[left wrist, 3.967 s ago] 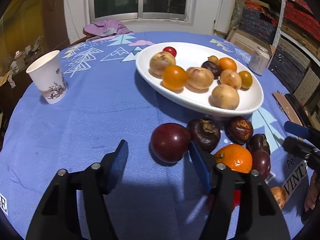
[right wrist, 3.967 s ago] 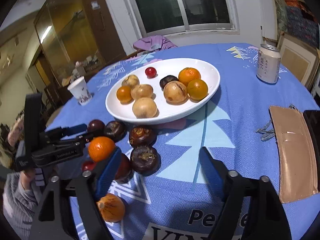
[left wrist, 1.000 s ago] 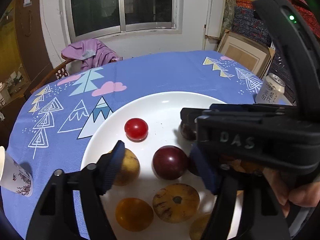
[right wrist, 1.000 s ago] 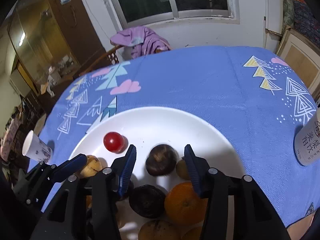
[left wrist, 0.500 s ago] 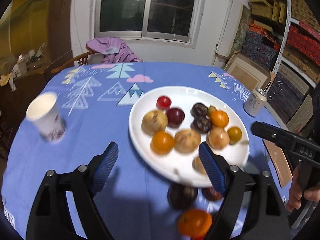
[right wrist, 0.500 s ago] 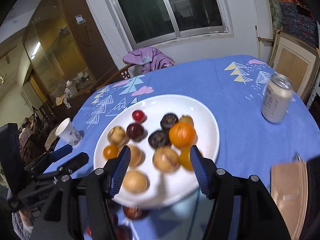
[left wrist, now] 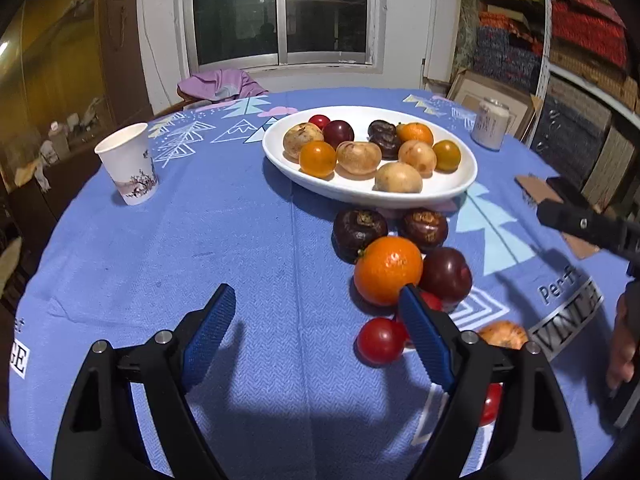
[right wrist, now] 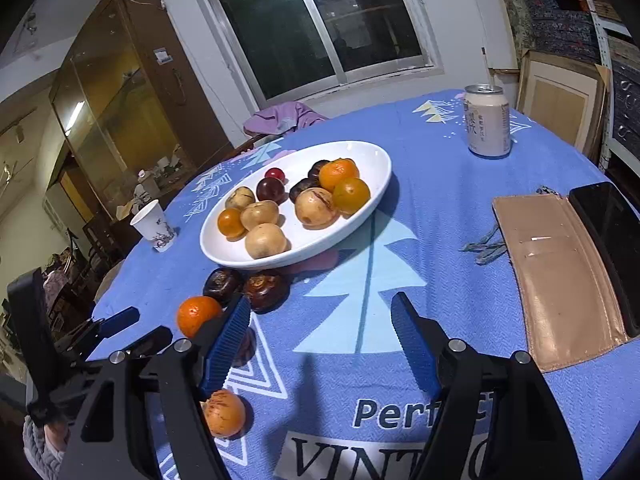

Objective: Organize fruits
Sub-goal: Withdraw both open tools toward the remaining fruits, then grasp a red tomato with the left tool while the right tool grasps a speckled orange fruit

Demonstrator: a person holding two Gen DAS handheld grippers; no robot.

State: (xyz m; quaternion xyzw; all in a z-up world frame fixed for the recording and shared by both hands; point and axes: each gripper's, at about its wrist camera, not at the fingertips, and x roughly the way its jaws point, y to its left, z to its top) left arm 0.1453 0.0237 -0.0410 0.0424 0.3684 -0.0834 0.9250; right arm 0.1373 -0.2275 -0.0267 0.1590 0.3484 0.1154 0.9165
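Plate: the white plate [left wrist: 460,190] already held about ten fruits, from a small red one at the far side to pale brown ones nearest me.
Still loose: on the blue tablecloth [left wrist: 200,248] just in front of the plate lay two dark brown fruits [left wrist: 359,232], an orange [left wrist: 387,270], a dark red plum [left wrist: 447,274], a small red fruit [left wrist: 379,340] and an orange-brown fruit [right wrist: 223,413].
Left claw: my left gripper [left wrist: 316,332] stood wide and empty over bare cloth, just left of the orange.
Right claw: my right gripper [right wrist: 320,338] was opening, nothing between its jaws, the loose fruit off to its left.
Progress: I judged the job well over half done, with at least six fruits left to move.
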